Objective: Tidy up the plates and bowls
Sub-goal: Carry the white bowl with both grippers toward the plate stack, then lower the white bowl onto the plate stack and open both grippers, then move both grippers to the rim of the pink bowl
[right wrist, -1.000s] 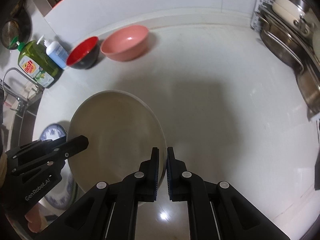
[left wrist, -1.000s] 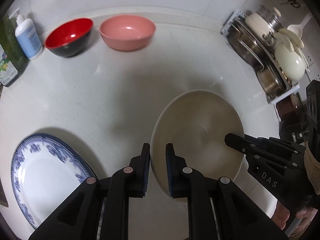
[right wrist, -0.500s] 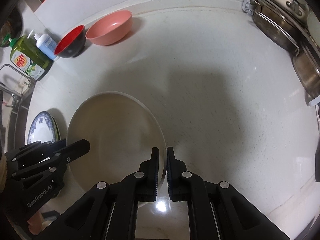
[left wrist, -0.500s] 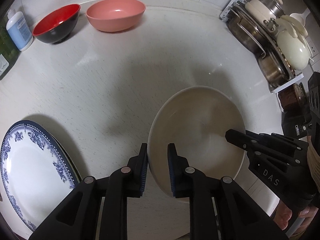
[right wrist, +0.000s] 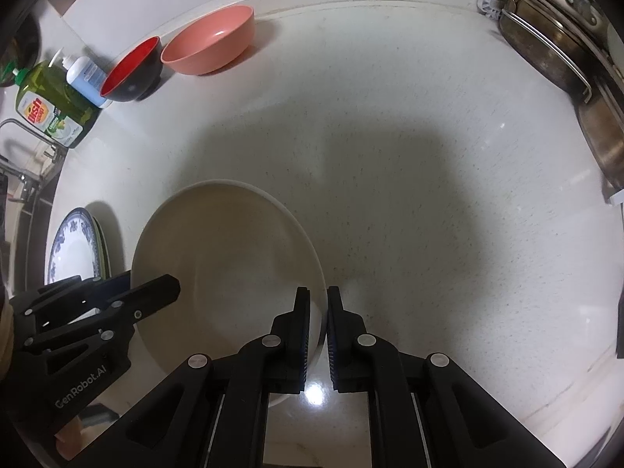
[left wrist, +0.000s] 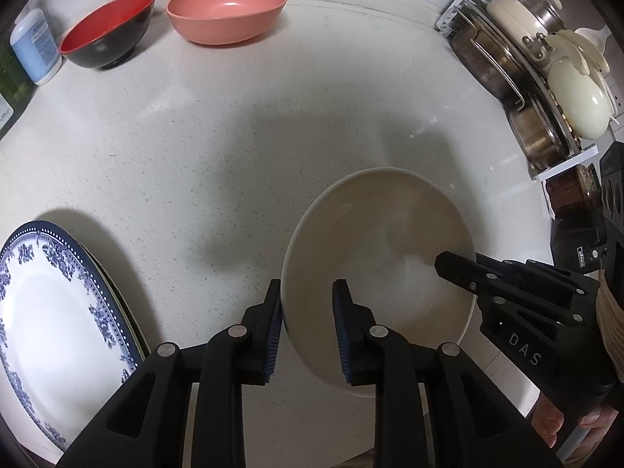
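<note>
A large cream bowl (left wrist: 382, 249) is held over the white counter between both grippers. My left gripper (left wrist: 308, 292) straddles its left rim with the jaws spread wider than the rim. My right gripper (right wrist: 319, 304) is shut on the bowl's right rim (right wrist: 318, 273). The bowl also shows in the right wrist view (right wrist: 226, 257). A blue-patterned white plate (left wrist: 58, 312) lies on another plate at the left; it also shows in the right wrist view (right wrist: 72, 245). A red-and-black bowl (left wrist: 109, 31) and a pink bowl (left wrist: 226, 11) stand at the back.
A rack with metal pots and a cream lid (left wrist: 538, 62) stands at the right. A blue-white pump bottle (right wrist: 84, 78) and a green dish soap bottle (right wrist: 50, 109) stand at the back left by a tap (right wrist: 23, 136). The counter's front edge is close below the bowl.
My left gripper's jaws have opened wider around the bowl's rim. The bowl and both grippers have come lower, nearer the counter; the right grip holds.
</note>
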A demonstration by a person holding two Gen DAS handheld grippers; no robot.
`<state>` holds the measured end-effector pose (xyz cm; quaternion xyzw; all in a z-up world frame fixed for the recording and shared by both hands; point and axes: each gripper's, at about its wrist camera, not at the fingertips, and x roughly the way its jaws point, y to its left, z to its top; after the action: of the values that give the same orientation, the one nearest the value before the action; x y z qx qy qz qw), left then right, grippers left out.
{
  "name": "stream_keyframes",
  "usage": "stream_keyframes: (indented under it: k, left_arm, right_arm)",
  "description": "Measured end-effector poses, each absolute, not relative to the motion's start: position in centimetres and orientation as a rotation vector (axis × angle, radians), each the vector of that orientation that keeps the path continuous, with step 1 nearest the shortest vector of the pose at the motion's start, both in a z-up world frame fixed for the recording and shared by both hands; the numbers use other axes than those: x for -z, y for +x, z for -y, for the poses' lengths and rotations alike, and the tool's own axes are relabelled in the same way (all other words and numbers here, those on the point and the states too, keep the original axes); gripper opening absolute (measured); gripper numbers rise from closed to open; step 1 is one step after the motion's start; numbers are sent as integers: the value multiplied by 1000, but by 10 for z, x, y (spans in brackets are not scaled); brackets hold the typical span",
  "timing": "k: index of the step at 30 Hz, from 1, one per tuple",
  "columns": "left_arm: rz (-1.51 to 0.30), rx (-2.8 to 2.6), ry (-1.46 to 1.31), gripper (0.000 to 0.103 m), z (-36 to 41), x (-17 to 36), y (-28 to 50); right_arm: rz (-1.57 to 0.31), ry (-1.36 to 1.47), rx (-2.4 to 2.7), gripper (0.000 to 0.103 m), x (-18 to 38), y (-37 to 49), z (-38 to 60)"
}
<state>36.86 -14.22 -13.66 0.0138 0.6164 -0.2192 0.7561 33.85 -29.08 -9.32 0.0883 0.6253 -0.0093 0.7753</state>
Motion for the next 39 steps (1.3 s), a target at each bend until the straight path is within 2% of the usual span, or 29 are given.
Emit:
stream_keyframes:
  k: [5, 9, 11, 13, 16, 18, 19, 20, 29, 39]
  left_arm:
    - [-1349, 486, 24, 30, 138, 136, 369]
    - [-1313, 476, 33, 48, 133, 127, 368]
    - [-1288, 461, 40, 56, 129, 121, 367]
    - [-1236, 443, 62, 65, 125, 111, 366]
    - [-1144, 410, 114, 74, 119, 97, 364]
    - [-1083, 378, 136, 80, 115, 88, 364]
    - [-1033, 353, 143, 83, 110, 82, 365]
    - [-1001, 335, 146, 83, 107, 78, 366]
    - [-825, 236, 164, 84, 68, 59, 382]
    - [-799, 233, 230, 83, 51, 42, 416]
  right_arm:
    - [-1359, 210, 9, 13, 95, 339, 291]
    - [-1344, 194, 11, 15, 92, 335, 287]
    - [-1323, 187, 25, 26, 86, 333, 287]
    - [-1295, 175, 49, 31, 78, 330, 287]
    - [-1251, 159, 68, 31, 66, 329, 285]
    - [-1209, 136, 82, 36, 55, 330, 283]
    - [-1187, 123, 89, 43, 50, 331, 282]
    - [-1169, 110, 97, 48, 47, 332, 281]
    - [-1046, 35, 113, 48, 32, 354, 249]
    - [-976, -10, 51, 48, 15, 396, 217]
